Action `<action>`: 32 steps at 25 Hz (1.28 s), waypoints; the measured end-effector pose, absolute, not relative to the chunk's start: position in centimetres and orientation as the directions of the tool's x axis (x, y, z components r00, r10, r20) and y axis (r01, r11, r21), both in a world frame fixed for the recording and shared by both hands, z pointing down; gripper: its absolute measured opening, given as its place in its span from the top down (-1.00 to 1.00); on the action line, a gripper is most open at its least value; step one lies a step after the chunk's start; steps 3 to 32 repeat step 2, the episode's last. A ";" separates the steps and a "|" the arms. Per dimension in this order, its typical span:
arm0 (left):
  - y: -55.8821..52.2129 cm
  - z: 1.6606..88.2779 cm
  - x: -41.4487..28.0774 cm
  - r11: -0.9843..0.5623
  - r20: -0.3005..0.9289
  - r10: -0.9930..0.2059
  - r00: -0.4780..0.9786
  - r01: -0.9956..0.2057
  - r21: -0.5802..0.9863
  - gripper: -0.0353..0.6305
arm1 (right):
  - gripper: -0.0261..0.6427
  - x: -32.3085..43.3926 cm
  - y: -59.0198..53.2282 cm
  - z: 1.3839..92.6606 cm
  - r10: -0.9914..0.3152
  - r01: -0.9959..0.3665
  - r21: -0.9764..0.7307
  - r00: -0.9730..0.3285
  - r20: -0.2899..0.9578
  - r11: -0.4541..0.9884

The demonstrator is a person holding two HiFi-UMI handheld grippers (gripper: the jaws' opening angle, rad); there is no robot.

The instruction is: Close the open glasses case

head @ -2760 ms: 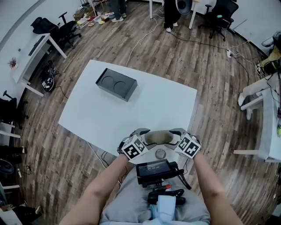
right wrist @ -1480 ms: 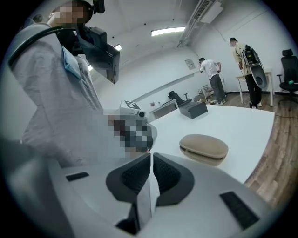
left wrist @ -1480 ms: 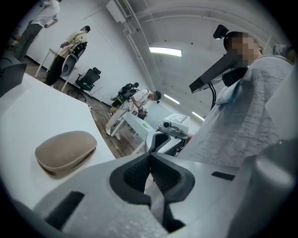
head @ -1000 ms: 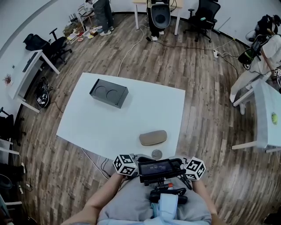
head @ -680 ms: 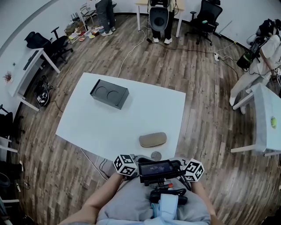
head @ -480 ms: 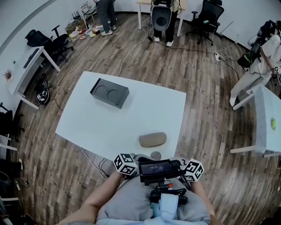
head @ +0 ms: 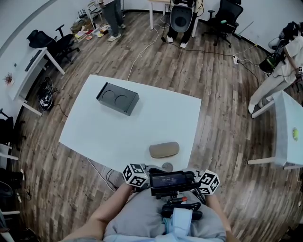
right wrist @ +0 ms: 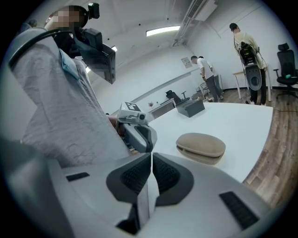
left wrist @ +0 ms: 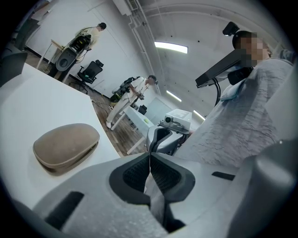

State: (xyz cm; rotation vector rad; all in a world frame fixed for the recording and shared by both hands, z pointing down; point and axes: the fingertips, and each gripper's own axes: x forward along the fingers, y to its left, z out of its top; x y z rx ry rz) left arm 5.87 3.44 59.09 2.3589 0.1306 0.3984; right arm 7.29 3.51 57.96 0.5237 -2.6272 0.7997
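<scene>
The tan glasses case (head: 164, 150) lies shut on the white table (head: 142, 124), its lid down on the base with only a thin seam showing along the side. It sits close to the table's near edge, toward the right-hand corner. Neither tool touches it. The person holds both grippers drawn in against the body, short of the table edge, with their tips turned toward one another. The left gripper (left wrist: 150, 157) has its jaws clenched together with nothing between them, and the right gripper (right wrist: 151, 157) is likewise pressed closed and empty. From each gripper's own camera the case sits off to one side on the tabletop, well clear of the jaws. A small round greyish thing (head: 167, 166) shows just on the near side of the case at the table's edge; it is too small for me to say what it is. A black box (head: 117, 98) with two round recesses in its top stands on the far left part of the table, well apart from the case. Beyond, on the wood floor (head: 222, 118), are office chairs (head: 231, 12) and a few people (head: 112, 14) standing.
</scene>
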 end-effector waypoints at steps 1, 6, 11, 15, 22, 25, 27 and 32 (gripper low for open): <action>3.4 59.0 5.9 -0.729 0.246 0.207 0.947 -0.018 0.685 0.83 | 0.81 7.3 3.5 57.9 -0.245 -0.439 -0.459 -0.873 0.422 0.772; 3.3 59.0 5.9 -0.728 0.245 0.209 0.947 -0.017 0.685 0.83 | 0.81 7.3 3.4 57.9 -0.244 -0.439 -0.460 -0.873 0.422 0.772; 3.3 59.0 5.9 -0.728 0.245 0.209 0.947 -0.017 0.685 0.83 | 0.81 7.3 3.4 57.9 -0.244 -0.439 -0.460 -0.873 0.422 0.772; 3.3 59.0 5.9 -0.728 0.245 0.209 0.947 -0.017 0.685 0.83 | 0.81 7.3 3.4 57.9 -0.244 -0.439 -0.460 -0.873 0.422 0.772; 3.3 59.0 5.9 -0.728 0.245 0.209 0.947 -0.017 0.685 0.83 | 0.81 7.3 3.4 57.9 -0.244 -0.439 -0.460 -0.873 0.422 0.772; 3.3 59.0 5.9 -0.728 0.245 0.209 0.947 -0.017 0.685 0.83 | 0.81 7.3 3.4 57.9 -0.244 -0.439 -0.460 -0.873 0.422 0.772; 3.3 59.0 5.9 -0.728 0.245 0.209 0.947 -0.017 0.685 0.83 | 0.81 7.3 3.4 57.9 -0.244 -0.439 -0.460 -0.873 0.422 0.772; 3.3 59.0 5.9 -0.728 0.245 0.209 0.947 -0.017 0.685 0.83 | 0.81 7.3 3.4 57.9 -0.244 -0.439 -0.460 -0.873 0.422 0.772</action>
